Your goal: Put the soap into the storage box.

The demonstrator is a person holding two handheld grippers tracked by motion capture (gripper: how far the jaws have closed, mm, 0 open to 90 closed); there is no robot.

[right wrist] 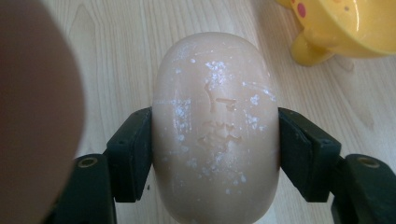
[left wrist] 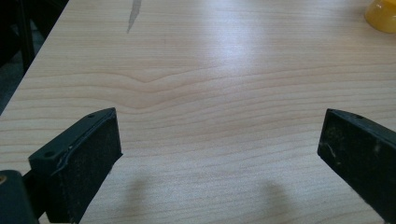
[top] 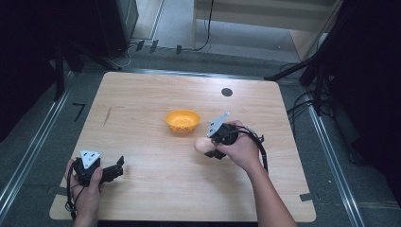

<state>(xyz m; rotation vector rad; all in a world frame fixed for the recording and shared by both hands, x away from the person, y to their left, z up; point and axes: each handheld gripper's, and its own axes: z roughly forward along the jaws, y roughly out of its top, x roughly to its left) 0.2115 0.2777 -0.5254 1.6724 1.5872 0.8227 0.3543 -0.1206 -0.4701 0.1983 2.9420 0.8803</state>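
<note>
Pale soap bar [right wrist: 215, 126] clamped in right gripper [top: 213, 147], long axis along the jaws, probably just off the table. Yellow bowl [top: 182, 120] sits close ahead-left. Left gripper [top: 113, 169] wide open, idle, farther off.

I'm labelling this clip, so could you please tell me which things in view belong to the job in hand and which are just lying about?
In the job:
- soap, clamped in the right gripper
- yellow bowl, close beside it, probably its target

Lying about:
- left gripper, open over bare table
- black dot on the table
- cables on the floor
</note>
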